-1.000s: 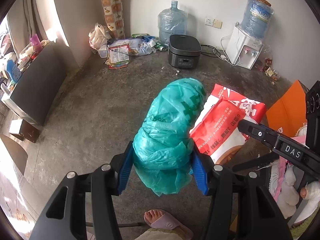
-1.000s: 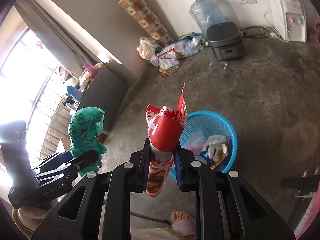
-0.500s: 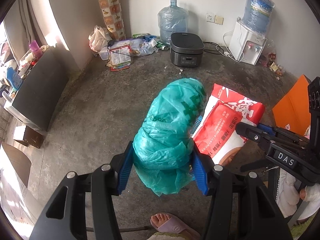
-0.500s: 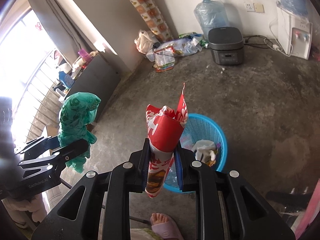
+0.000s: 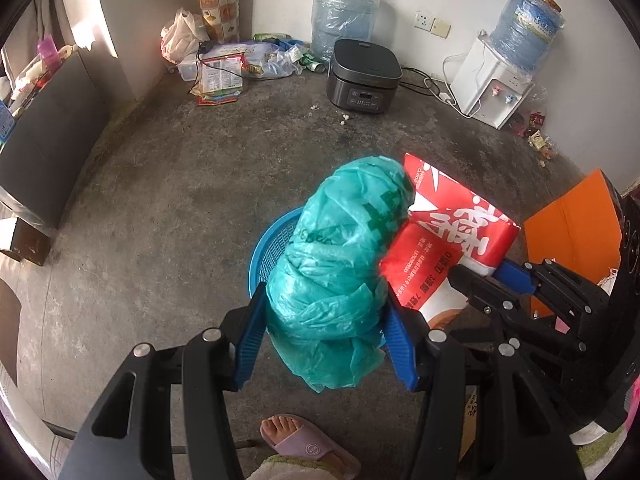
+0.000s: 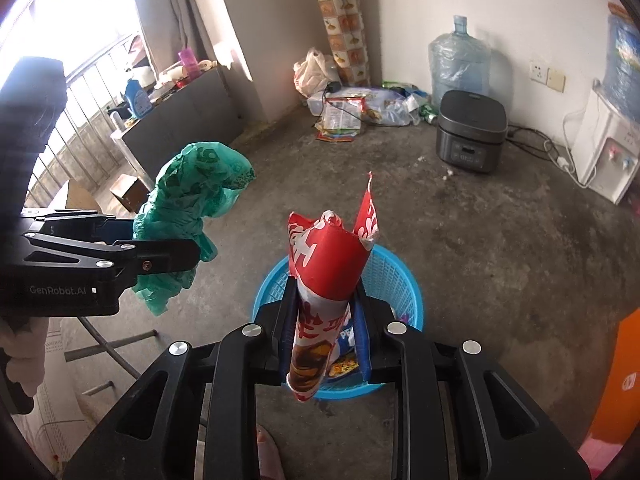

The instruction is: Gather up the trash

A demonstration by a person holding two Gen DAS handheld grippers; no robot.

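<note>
My left gripper (image 5: pixel 324 294) is shut on a crumpled teal plastic bag (image 5: pixel 344 240), which hangs over the left rim of a blue mesh basket (image 5: pixel 268 240). From the right wrist view, that left gripper (image 6: pixel 164 240) and the teal bag (image 6: pixel 192 192) are to the left of the basket (image 6: pixel 400 272). My right gripper (image 6: pixel 325 292) holds a red and white snack bag (image 6: pixel 328 252) upright above the basket. Its jaws are opening, with the bag still between the pads. The left wrist view shows the right gripper (image 5: pixel 480 276) and red bag (image 5: pixel 448 232) beside the teal bag.
A dark rice cooker (image 5: pixel 362 76), a water jug (image 5: pixel 344 16) and a white water dispenser (image 5: pixel 496 84) line the far wall. Loose packets (image 5: pixel 240 64) lie in the corner. An orange board (image 5: pixel 572 232) stands at the right. A person's foot in a slipper (image 5: pixel 308 444) is near the basket.
Both grippers have sunk and moved in over the blue basket, whose rim now shows under the teal bag. The right wrist has rolled, so its view is more level.
</note>
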